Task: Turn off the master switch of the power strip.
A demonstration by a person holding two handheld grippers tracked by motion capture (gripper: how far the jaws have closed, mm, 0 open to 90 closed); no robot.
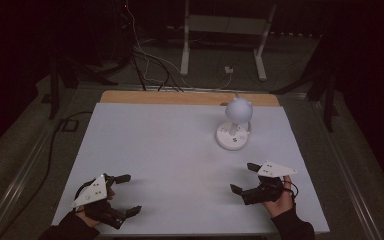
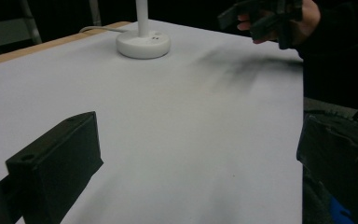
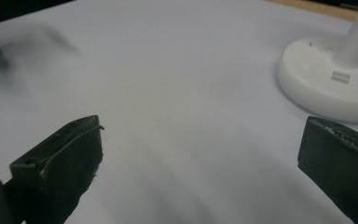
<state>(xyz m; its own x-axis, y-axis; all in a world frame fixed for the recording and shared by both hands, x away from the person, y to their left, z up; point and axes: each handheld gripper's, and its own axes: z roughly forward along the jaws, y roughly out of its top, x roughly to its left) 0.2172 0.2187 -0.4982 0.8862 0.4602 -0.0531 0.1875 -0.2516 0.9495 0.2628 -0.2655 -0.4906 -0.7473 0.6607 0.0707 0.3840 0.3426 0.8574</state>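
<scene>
A white desk lamp [image 1: 235,125] with a round base and a globe-shaped head stands on the white table top [image 1: 170,150], right of the middle. Its base [image 2: 143,44] shows far off in the left gripper view and close by at the right, base [image 3: 328,84], in the right gripper view. My left gripper [image 1: 130,194] hovers near the front left edge, jaws wide apart and empty. My right gripper [image 1: 244,177] is held at the front right, a short way in front of the lamp, also open with nothing between its jaws. The right hand and gripper [image 2: 265,18] appear in the left gripper view.
The lamp's white cable [image 1: 230,75] runs off the back edge to the floor. A wooden strip [image 1: 180,97] borders the table's far side. Behind it stand a white frame's legs [image 1: 185,45] and dark cables on the floor.
</scene>
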